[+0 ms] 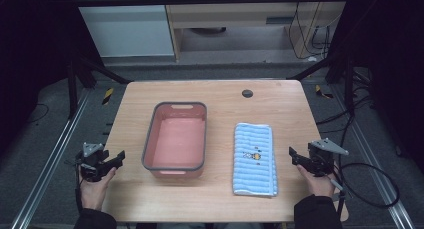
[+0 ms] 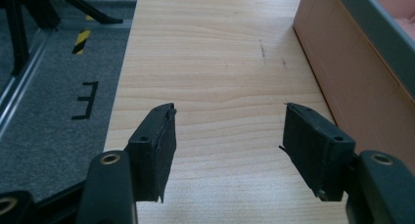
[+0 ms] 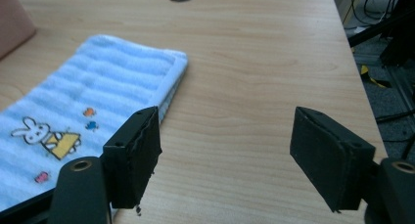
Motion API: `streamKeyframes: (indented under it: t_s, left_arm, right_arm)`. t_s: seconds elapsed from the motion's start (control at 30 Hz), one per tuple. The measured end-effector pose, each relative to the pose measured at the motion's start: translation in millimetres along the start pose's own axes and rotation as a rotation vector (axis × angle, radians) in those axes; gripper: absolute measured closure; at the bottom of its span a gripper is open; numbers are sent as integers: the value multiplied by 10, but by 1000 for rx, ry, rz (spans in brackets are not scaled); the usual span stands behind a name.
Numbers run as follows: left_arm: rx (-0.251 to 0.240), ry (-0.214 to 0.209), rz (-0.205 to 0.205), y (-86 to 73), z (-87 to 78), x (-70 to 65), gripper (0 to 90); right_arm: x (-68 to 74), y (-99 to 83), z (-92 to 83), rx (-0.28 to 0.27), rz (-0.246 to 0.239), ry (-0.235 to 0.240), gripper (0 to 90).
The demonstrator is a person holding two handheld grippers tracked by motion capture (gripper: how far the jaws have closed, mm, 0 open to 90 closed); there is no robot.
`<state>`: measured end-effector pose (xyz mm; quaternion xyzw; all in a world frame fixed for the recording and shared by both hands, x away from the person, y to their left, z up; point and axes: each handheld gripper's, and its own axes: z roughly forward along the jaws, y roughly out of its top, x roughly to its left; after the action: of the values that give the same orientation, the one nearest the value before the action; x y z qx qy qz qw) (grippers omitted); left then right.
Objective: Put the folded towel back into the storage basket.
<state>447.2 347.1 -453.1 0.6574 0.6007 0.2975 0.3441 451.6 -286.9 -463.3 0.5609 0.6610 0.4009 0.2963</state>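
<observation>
— From above, how are the hands placed?

— Low at the table's [image 1: 280, 96] near corners. The left hand-held gripper [image 1: 119, 157] sits at the left edge, the right hand-held gripper [image 1: 293, 154] at the right, both aimed inward with jaws apart and nothing between them. The blue towel [image 1: 254, 158] lies flat just beside the right one; the pink basin [image 1: 176, 139] stands between the towel and the left one.

— And looking along the left hand-held gripper [image 2: 229, 136]?

— Jaws wide over bare wood, the basin's [image 2: 352, 77] wall near on the right, not touching.

— The right hand-held gripper [image 3: 225, 145]?

— Spread wide too. The towel [image 3: 93, 97], with its rabbit print, lies just left of the left jaw.
</observation>
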Motion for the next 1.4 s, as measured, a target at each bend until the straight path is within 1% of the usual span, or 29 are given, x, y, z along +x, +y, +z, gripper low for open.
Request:
streamKeyframes:
  t_s: [0.03,0.07,0.17,0.27,0.3,0.33,0.4,0.47,0.5,0.53,0.57,0.6,0.7,0.8,0.83,0.9,0.97,1.03,1.07,1.13,1.4]
  left_arm:
    - [-4,-8,0,5,-10,-10,371]
    - [-8,-18,0,10,-23,-20,379]
    - [-31,-16,20,21,-66,-62,380]
    - [-60,-42,0,43,-112,-86,371]
    - [-60,-42,0,43,-112,-86,372]
    - [-86,-56,-12,61,-154,-99,373]
    - [-109,-69,-18,79,-199,-113,372]
    - [-112,-72,-16,83,-209,-120,371]
    - [-115,-87,-14,96,-230,-142,370]
    - [-114,-93,-7,106,-235,-154,369]
    - [-114,-91,1,113,-239,-160,365]
    - [-114,-91,1,113,-239,-160,362]
    - [-115,-113,12,140,-262,-208,358]
    - [-119,-121,19,154,-272,-233,352]
    - [-124,-131,31,178,-279,-269,349]
    - [-133,-141,33,202,-288,-303,337]
    - [-135,-151,45,223,-300,-343,329]
    - [-140,-155,53,240,-311,-381,326]
    - [-145,-163,53,252,-320,-405,324]
    - [-152,-173,52,274,-338,-441,321]
    - [-161,-204,71,342,-368,-575,318]
  right_arm:
    - [4,11,-11,-8,10,5,267]
    - [9,21,-20,-14,10,10,265]
    - [37,34,-26,-14,-8,5,260]
    - [66,53,-32,-10,-10,18,264]
    - [66,53,-32,-10,-10,18,264]
    - [85,81,-41,-16,-13,25,266]
    - [102,109,-66,-23,-5,33,270]
    - [109,119,-74,-32,-3,37,271]
    - [112,139,-91,-37,-7,41,272]
    - [108,146,-97,-42,-11,40,273]
    - [107,152,-106,-46,-7,45,275]
    - [104,156,-109,-50,-6,47,275]
    - [97,171,-124,-61,-6,46,275]
    - [93,184,-127,-67,-7,51,276]
    - [95,190,-128,-67,-7,53,278]
    - [96,203,-123,-66,-11,53,279]
    - [97,227,-119,-72,-12,53,281]
    - [113,254,-122,-74,-6,66,287]
    - [118,270,-119,-77,-18,64,287]
    - [136,312,-125,-85,-24,72,287]
    - [182,441,-145,-95,-25,101,287]
